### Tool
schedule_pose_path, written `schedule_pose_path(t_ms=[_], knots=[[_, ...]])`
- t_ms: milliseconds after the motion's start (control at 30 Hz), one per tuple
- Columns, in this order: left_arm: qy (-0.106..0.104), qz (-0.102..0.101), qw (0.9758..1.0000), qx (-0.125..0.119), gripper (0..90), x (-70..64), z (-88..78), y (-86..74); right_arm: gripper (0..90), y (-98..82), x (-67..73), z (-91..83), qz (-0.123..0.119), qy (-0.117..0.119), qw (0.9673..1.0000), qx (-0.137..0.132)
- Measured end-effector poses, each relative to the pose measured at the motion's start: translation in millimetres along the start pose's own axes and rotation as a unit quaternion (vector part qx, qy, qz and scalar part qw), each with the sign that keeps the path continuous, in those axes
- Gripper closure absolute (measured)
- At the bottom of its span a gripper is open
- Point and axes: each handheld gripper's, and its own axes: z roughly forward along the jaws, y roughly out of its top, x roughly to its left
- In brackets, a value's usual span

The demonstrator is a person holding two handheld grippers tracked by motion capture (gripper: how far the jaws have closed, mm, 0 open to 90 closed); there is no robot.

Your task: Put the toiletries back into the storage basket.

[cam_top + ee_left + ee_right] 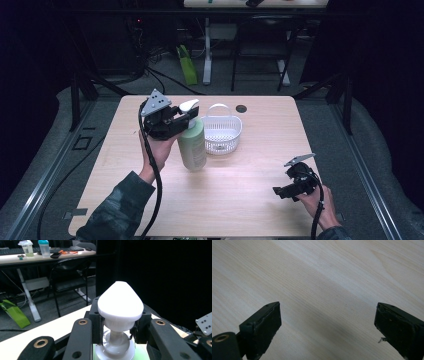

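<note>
A pale green pump bottle (193, 146) with a white pump head (120, 302) stands tilted, its base at or just above the wooden table (225, 200). My left gripper (185, 120) is shut on the bottle's neck just under the pump head, and in the left gripper view the jaws of that gripper (117, 331) clamp the white neck from both sides. A white slotted basket (231, 140) with a handle sits right behind the bottle. Near the front right corner, my right gripper (279, 191) is held low over bare wood, and the right gripper (327, 327) has its jaws wide apart with nothing between them.
A dark round hole (241, 108) marks the table's far edge behind the basket. Beyond the table are a black chair (70, 277), a white desk leg (207, 50) and a green object (187, 65) on the floor.
</note>
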Motion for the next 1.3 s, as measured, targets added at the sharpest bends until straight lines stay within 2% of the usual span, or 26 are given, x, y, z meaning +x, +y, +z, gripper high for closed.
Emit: schedule_pose_path(t_ms=[500,733,1300], knots=[[-0.008,0.012,0.9998,-0.014,67.5,-0.4,-12.7,28.1,6.7,0.6,0.0,-0.5,0.001,-0.001,1.0000,-0.001],[-0.009,0.005,0.9998,-0.019,67.5,1.5,-13.1,34.3,6.6,0.0,-0.3,-1.7,0.004,-0.002,1.0000,-0.001],[-0.005,0.023,0.9993,-0.029,67.5,2.4,-15.4,59.9,6.7,0.4,0.0,-0.9,0.002,-0.001,1.0000,-0.001]])
